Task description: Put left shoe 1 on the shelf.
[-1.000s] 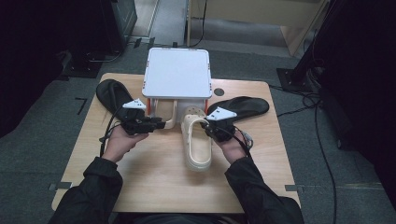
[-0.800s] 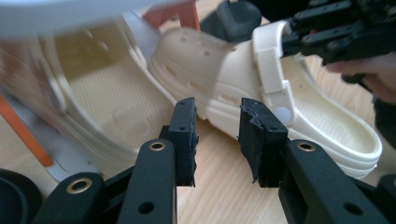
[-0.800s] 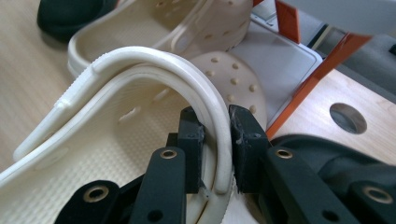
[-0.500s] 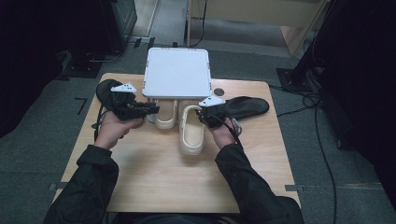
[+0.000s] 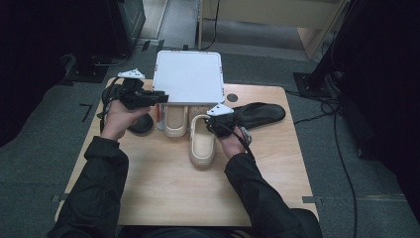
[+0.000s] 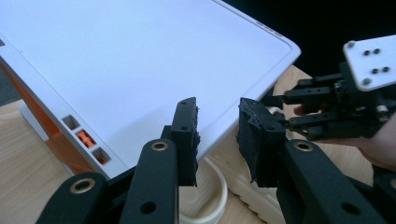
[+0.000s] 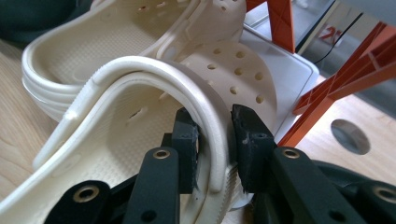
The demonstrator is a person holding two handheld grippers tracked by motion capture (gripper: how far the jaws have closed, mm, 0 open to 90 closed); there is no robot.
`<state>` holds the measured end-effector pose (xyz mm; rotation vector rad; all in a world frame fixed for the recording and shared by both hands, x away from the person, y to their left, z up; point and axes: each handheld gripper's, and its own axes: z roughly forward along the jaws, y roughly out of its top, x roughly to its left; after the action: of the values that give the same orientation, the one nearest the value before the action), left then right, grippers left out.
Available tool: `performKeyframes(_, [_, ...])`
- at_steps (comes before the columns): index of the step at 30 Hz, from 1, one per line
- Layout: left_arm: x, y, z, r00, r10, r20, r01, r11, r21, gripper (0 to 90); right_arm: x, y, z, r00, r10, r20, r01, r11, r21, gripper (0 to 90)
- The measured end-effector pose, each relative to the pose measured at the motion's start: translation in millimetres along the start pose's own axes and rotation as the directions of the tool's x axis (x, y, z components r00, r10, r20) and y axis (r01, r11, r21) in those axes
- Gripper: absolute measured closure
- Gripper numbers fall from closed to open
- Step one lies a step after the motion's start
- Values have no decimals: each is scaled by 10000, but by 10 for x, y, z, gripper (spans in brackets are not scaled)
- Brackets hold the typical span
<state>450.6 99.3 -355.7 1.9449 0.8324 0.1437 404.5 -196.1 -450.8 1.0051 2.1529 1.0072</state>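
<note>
A light wooden surface (image 5: 163, 188) carries a white-topped rack on orange legs (image 5: 188, 77) at its twelve o'clock edge, seen from the high view, with two cream perforated clogs below it. One clog (image 5: 175, 119) is tucked toe-first under the rack's front edge; the second clog (image 5: 202, 144) lies just beside it toward five o'clock, near the middle of the surface, toe toward the person. A black insole-shaped sole (image 5: 260, 113) rests at three o'clock of the clogs, and another dark sole (image 5: 140, 124) lies at nine o'clock, partly under the left hand. The left tool (image 5: 161, 97), raised above the rack's nine o'clock corner, points across its white top; in the left gripper view its jaws stand apart with nothing between them (image 6: 217, 135). The right tool (image 5: 212, 124) sits at the heel of the second clog; in the right gripper view (image 7: 212, 137) its jaws, which have just been opening, straddle the clog's cream heel strap (image 7: 187, 88), the strap lying between the pads, close to both.
</note>
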Motion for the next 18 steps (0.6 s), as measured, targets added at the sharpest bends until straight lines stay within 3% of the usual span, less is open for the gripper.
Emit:
performKeyframes(7, [83, -26, 73, 9997, -132, -194, 135, 9998, 154, 682, -45, -6, -48, 9950, 600, -799, -595, 9982, 83, 609])
performKeyframes(12, [93, -38, 70, 9996, -127, -242, 129, 9999, 68, 690, -96, 18, -190, 9834, 1190, -1366, -1192, 9928, 67, 543])
performKeyframes(18, [96, -43, 82, 9993, -98, -350, 98, 10000, -16, 706, -112, -19, -452, 9731, 1443, -1797, -1512, 9882, -255, 582])
